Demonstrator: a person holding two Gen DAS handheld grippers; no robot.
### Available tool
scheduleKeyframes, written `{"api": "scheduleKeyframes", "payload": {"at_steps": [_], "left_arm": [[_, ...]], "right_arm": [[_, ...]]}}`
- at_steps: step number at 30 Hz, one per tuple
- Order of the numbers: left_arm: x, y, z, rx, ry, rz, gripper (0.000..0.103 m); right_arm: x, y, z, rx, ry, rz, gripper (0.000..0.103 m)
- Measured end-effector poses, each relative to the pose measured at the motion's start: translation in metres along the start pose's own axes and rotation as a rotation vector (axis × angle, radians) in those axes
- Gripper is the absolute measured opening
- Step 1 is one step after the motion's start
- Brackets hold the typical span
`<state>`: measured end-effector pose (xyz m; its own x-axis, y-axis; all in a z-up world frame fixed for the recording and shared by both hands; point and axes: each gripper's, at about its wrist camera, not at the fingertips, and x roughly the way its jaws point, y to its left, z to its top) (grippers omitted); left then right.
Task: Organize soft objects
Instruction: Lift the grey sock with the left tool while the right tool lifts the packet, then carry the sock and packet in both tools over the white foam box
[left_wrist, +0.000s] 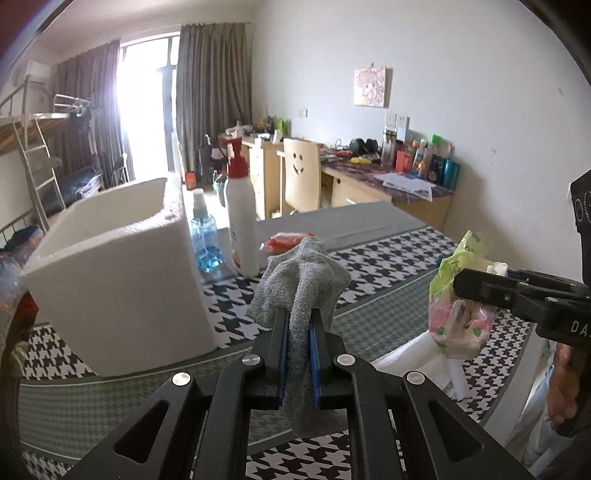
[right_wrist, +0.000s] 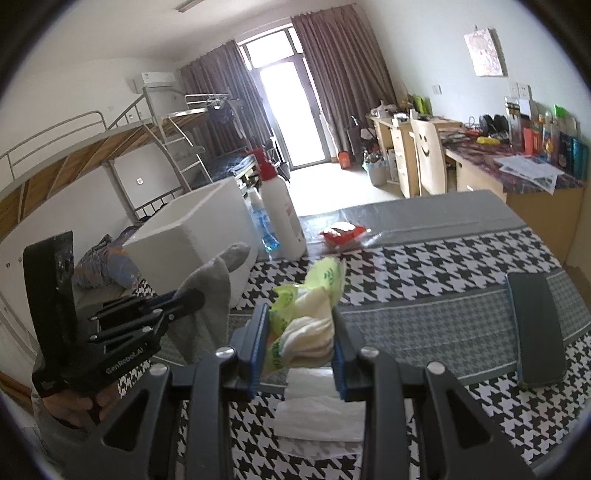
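Grey cloth (left_wrist: 301, 273) is hanging pinched in the left gripper (left_wrist: 300, 325), raised above the table (left_wrist: 388, 266), right of the white box (left_wrist: 122, 266). It's looking light and floppy, so a mid-fold pinch seems right. Tissue pack (right_wrist: 306, 325) is sitting clamped in the right gripper (right_wrist: 300, 332); likely crushable, with slick wrap. Both grippers are tilting downward, side by side, near edge.
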<state>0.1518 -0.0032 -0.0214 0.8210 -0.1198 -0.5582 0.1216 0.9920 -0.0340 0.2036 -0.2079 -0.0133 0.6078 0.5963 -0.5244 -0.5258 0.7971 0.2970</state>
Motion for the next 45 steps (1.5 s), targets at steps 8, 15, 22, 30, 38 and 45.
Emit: {"api": "scheduleKeyframes", "payload": {"at_steps": [8,15,22,30,38,45], "left_arm": [[-0.024,0.012,0.008,-0.002,-0.055,0.019,0.011],[-0.037,0.023,0.015,-0.009,-0.088,0.035,0.011],[-0.046,0.024,0.024,-0.002,-0.125,0.045,0.011],[-0.051,0.029,0.035,-0.003,-0.142,0.052,0.011],[-0.057,0.041,0.046,-0.015,-0.171,0.068,0.011],[-0.06,0.05,0.057,-0.016,-0.195,0.077,0.011]], "right_arm": [[-0.002,0.021,0.008,-0.042,-0.034,0.007,0.035],[0.001,0.035,0.017,-0.083,-0.048,0.009,0.035],[-0.002,0.041,0.025,-0.104,-0.071,0.008,0.035],[0.0,0.047,0.032,-0.121,-0.082,0.008,0.035],[-0.001,0.052,0.042,-0.151,-0.115,0.018,0.035],[0.006,0.055,0.055,-0.162,-0.118,0.011,0.035]]}}
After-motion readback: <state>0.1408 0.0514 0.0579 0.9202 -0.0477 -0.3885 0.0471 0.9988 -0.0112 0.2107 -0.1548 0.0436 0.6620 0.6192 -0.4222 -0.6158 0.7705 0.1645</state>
